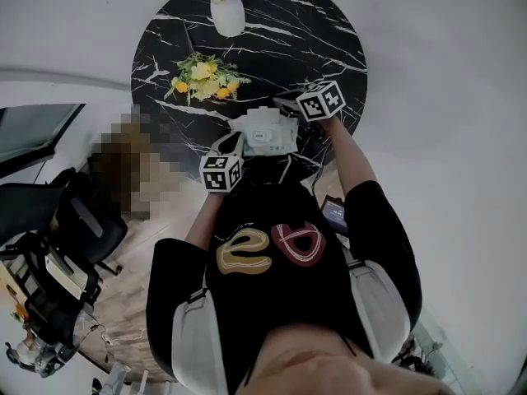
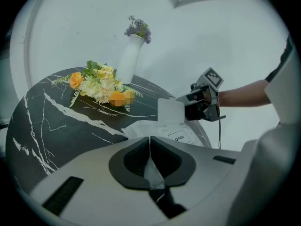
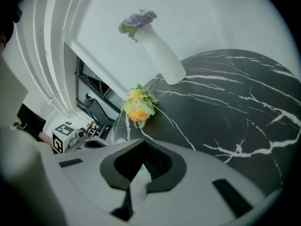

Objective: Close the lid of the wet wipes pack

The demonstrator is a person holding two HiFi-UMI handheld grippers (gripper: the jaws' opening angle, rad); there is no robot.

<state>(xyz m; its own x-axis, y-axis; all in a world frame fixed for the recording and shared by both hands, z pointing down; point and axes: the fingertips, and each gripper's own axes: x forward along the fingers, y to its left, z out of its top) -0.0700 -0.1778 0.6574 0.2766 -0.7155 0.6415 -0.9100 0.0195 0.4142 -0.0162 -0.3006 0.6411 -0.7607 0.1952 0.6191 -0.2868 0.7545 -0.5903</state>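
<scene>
The white wet wipes pack [image 1: 265, 132] lies near the front edge of the round black marble table [image 1: 321, 39]. In the left gripper view its lid [image 2: 170, 111] stands upright above the pack [image 2: 141, 127] and its "OPEN" label [image 2: 178, 137]. My left gripper [image 2: 150, 142] is shut on the pack's thin near edge. My right gripper [image 2: 190, 108] reaches in from the right and touches the lid's right side. In the right gripper view a white flap [image 3: 138, 182], seemingly the lid, sits pinched between the right gripper's [image 3: 143, 161] jaws.
A bunch of yellow and orange flowers [image 1: 204, 76] lies behind the pack on the left. A white vase [image 1: 228, 15] with purple flowers stands at the table's far edge. Black office chairs [image 1: 49, 220] stand on the floor to the left.
</scene>
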